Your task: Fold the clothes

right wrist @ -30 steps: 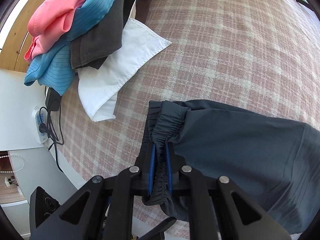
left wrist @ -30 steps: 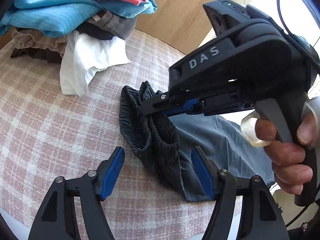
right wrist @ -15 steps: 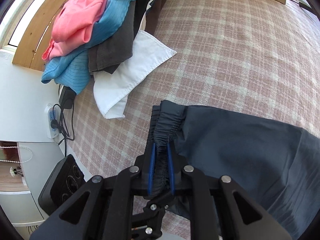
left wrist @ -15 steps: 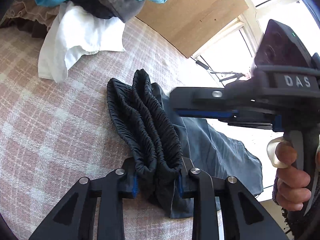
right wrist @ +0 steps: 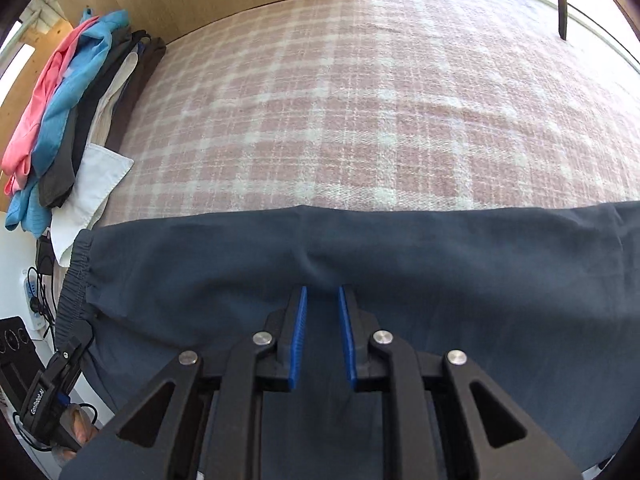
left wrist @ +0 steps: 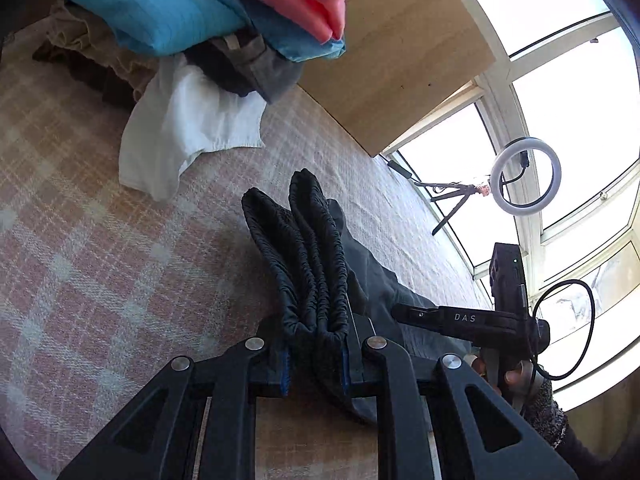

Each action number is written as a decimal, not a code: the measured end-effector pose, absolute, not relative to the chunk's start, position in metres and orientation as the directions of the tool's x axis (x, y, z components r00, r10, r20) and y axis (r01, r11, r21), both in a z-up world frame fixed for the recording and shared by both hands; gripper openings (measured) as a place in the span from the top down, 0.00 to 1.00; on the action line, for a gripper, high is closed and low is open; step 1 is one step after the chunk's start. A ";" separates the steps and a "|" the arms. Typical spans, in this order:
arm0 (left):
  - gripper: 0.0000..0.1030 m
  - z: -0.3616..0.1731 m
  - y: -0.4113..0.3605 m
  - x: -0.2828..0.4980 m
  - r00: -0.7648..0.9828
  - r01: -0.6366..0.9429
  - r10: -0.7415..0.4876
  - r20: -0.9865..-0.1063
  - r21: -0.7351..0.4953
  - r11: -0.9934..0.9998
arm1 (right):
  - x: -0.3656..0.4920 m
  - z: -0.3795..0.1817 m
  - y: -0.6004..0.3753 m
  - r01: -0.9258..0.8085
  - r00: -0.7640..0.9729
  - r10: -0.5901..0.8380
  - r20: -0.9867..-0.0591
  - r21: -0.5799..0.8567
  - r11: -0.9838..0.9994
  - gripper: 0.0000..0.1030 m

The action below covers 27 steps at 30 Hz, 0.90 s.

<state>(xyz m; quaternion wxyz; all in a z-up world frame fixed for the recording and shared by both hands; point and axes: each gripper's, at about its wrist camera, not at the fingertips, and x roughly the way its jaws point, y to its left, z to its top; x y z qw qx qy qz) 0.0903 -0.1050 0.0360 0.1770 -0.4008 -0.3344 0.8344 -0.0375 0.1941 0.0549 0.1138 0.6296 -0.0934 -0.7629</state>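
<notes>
Dark grey trousers (right wrist: 360, 264) lie along the near edge of the pink plaid bed (right wrist: 360, 100). Their bunched elastic waistband (left wrist: 308, 256) stands up in the left wrist view. My left gripper (left wrist: 314, 364) is shut on that waistband; it shows at the lower left of the right wrist view (right wrist: 68, 356). My right gripper (right wrist: 322, 336) hovers over the middle of the trouser leg, its blue pads a small gap apart with no cloth between them. It also shows in the left wrist view (left wrist: 404, 314), to the right of the waistband.
A pile of clothes (left wrist: 200, 20) in pink, blue, grey and white sits at the bed's far left corner (right wrist: 64, 128). A wooden headboard (left wrist: 400, 48) stands behind. A ring light on a tripod (left wrist: 524, 176) stands by the window. A power strip (right wrist: 34, 292) lies on the floor.
My right gripper let go of the waistband, opened a little and moved right along the trouser leg. My left gripper closed on the waistband and holds it.
</notes>
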 end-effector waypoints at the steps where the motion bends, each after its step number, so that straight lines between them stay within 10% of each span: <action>1: 0.85 0.051 -0.097 0.085 -0.623 -0.057 0.571 -0.534 -0.697 -0.714 | -0.038 0.055 0.191 0.071 -0.182 -0.293 -0.938 0.285 -0.956 0.83; 12: 0.85 0.176 0.105 0.064 -0.632 -0.355 0.622 -0.462 -0.542 -0.762 | 0.030 0.125 0.337 0.021 -0.350 -0.446 -0.824 0.469 -0.883 0.83; 27: 0.85 0.165 0.602 0.142 -0.339 -0.764 0.777 -0.530 -0.327 -0.556 | 0.258 0.149 0.763 -0.464 -0.626 -0.142 -0.767 0.513 -0.723 0.83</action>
